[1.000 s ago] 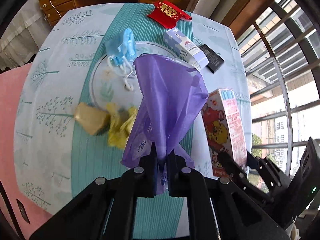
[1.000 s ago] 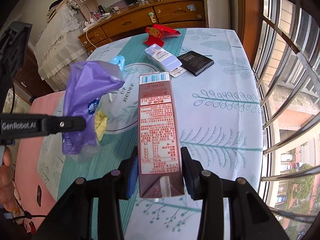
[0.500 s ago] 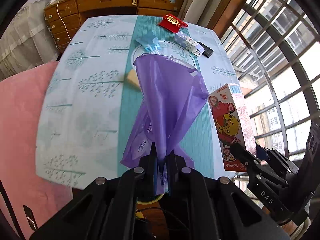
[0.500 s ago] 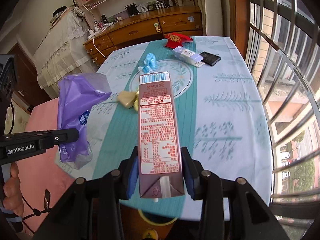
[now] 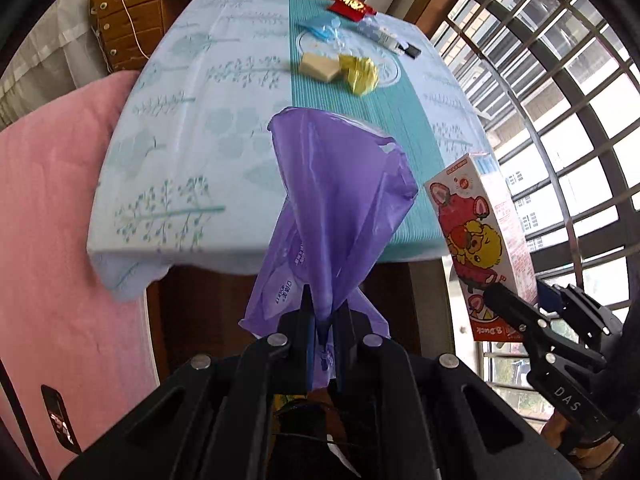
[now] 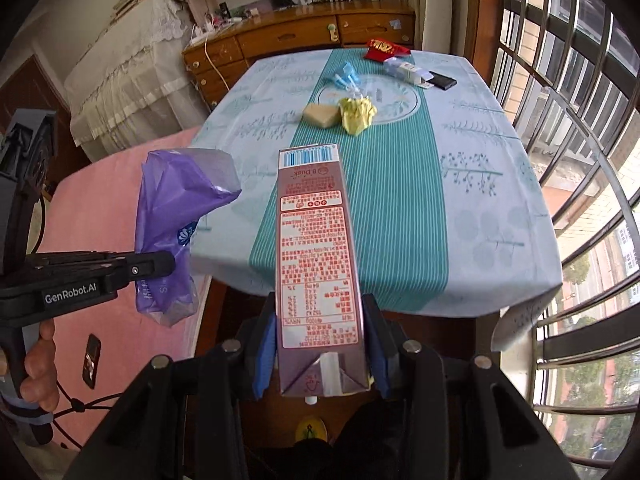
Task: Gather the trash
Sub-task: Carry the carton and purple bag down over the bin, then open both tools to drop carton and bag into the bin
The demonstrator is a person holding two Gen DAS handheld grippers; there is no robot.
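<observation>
My left gripper [image 5: 323, 316] is shut on a purple plastic bag [image 5: 340, 200], held in the air in front of the table's near edge; the bag also shows in the right wrist view [image 6: 176, 216]. My right gripper [image 6: 320, 344] is shut on a red drink carton [image 6: 316, 264], held off the table beside the bag; the carton also shows in the left wrist view [image 5: 480, 240]. On the table [image 6: 480, 200] lie a crumpled yellow wrapper [image 6: 357, 112], a beige wedge [image 6: 320, 115], a blue face mask [image 6: 346, 76], a white-blue carton [image 6: 404, 70] and a red packet [image 6: 384, 49].
A black flat item [image 6: 442, 80] lies at the table's far right. A pink bed [image 6: 100, 184] stands to the left, a wooden dresser [image 6: 304, 36] behind the table, and barred windows [image 6: 580, 120] to the right.
Both grippers have pulled back from over the table to in front of its near edge, still holding the bag and the carton. The table items now look farther away.
</observation>
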